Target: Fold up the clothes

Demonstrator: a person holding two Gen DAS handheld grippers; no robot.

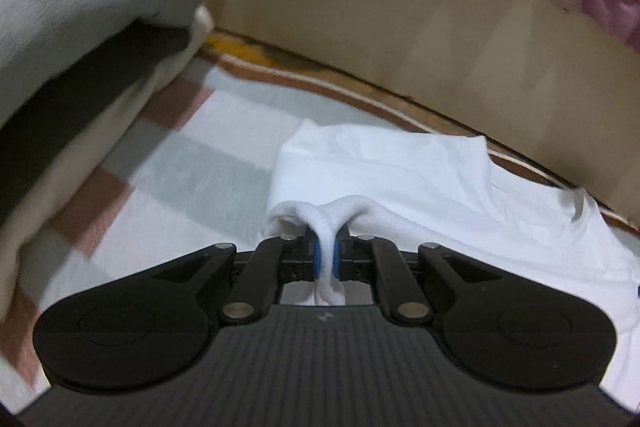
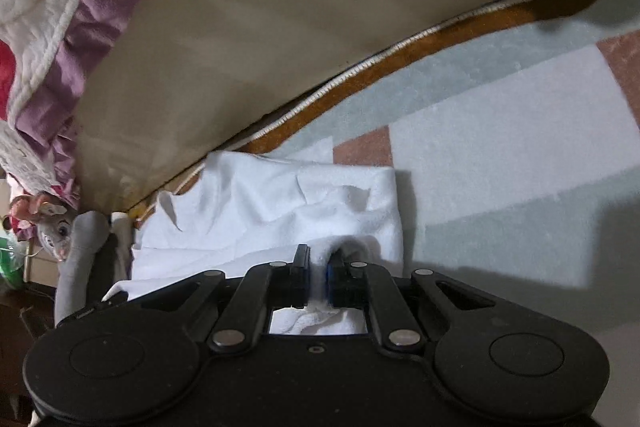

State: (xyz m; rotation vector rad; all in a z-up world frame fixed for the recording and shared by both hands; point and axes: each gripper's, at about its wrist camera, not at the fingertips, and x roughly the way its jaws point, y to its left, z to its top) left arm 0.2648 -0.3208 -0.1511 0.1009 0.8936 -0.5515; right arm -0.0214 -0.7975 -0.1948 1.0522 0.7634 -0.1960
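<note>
A white garment [image 1: 420,179] lies spread on a checked rug beside a bed base. My left gripper [image 1: 327,251] is shut on a pinched ridge of its white cloth, which bulges up between the blue pads. In the right wrist view the same white garment [image 2: 280,203] lies in front, partly folded with a straight edge on the right. My right gripper [image 2: 318,275] is shut on a fold of that cloth, and more white fabric shows beneath the fingers.
The rug [image 2: 500,147] has grey, white and pink squares with a brown border. The beige bed base [image 1: 400,7] rises just behind, under a purple-frilled quilt [image 2: 60,7]. A stack of grey, black and cream folded clothes [image 1: 80,47] sits left. A plush toy [image 2: 52,223] lies beyond.
</note>
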